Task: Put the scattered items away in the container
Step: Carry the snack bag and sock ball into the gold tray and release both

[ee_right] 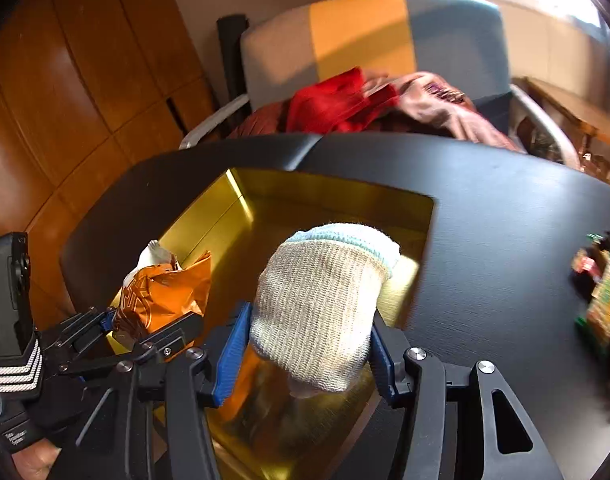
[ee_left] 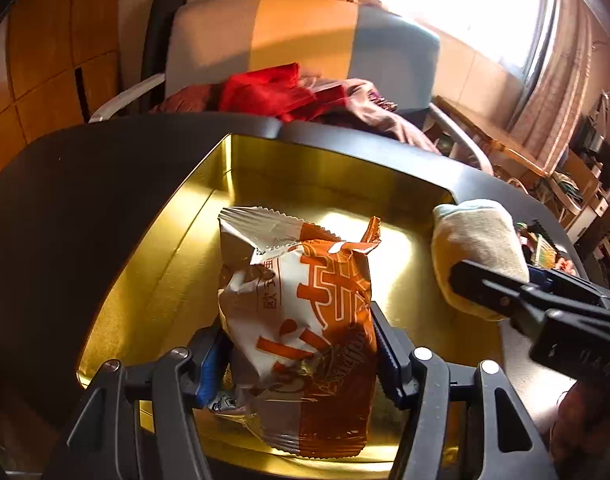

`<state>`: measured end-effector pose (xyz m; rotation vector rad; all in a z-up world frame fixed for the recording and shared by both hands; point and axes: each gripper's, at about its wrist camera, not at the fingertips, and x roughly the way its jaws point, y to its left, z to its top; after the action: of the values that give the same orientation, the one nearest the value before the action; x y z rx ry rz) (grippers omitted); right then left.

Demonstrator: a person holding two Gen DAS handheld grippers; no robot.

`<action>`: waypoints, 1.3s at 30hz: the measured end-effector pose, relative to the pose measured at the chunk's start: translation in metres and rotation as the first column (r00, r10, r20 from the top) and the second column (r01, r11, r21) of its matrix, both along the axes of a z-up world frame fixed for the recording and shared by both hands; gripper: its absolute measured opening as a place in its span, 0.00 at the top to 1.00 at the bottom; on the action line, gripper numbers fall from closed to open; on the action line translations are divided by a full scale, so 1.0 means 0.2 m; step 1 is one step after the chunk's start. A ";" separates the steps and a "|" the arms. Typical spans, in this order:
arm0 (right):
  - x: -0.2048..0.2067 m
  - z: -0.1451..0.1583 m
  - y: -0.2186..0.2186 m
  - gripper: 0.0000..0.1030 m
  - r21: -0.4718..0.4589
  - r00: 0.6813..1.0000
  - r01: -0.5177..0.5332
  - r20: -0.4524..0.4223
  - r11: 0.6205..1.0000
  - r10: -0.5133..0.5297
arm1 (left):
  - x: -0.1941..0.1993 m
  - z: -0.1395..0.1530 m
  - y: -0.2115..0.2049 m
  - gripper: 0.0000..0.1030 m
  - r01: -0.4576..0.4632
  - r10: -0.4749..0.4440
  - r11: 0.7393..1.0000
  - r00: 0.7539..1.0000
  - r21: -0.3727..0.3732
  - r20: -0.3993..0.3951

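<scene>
A gold metal tin point(ee_left: 265, 168) sits open on the black table point(ee_left: 85, 200); it also shows in the right wrist view point(ee_right: 325, 196). My left gripper point(ee_left: 297, 360) is shut on an orange and white snack packet point(ee_left: 305, 312) and holds it over the tin's inside. The packet also shows at the left of the right wrist view point(ee_right: 165, 296). My right gripper point(ee_right: 309, 344) is shut on a rolled cream sock with a pale blue cuff point(ee_right: 325, 300), held above the tin's right side. The sock also shows in the left wrist view point(ee_left: 477, 248).
Small colourful packets point(ee_right: 601, 300) lie on the table at the right. A chair point(ee_left: 305, 40) with red and brown clothes point(ee_left: 273, 88) stands behind the table. Wooden panels point(ee_right: 65, 80) are at the left.
</scene>
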<state>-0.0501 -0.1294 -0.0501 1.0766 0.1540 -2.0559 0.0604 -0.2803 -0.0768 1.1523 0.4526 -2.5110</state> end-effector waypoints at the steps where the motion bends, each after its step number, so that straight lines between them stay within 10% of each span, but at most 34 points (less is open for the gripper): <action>1: -0.01 -0.01 -0.03 0.46 0.009 1.000 -0.010 0.003 1.000 0.010 | 0.00 -0.01 -0.01 0.39 -0.003 0.003 1.000 1.000 0.003 0.004; 25: -0.02 -0.06 -0.14 0.28 0.025 0.999 -0.041 0.035 0.999 0.040 | 0.03 0.00 -0.16 0.32 -0.062 0.062 0.998 0.998 0.023 0.002; 39: 0.04 0.11 0.30 0.26 -0.035 0.989 0.143 -0.034 0.989 -0.144 | 0.09 0.31 0.23 0.29 -0.021 0.001 0.980 0.995 -0.199 -0.100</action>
<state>-0.0426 -0.0699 -0.0285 1.0571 0.0632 -2.1998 0.0780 -0.2351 -0.0155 0.9496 0.2232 -2.5448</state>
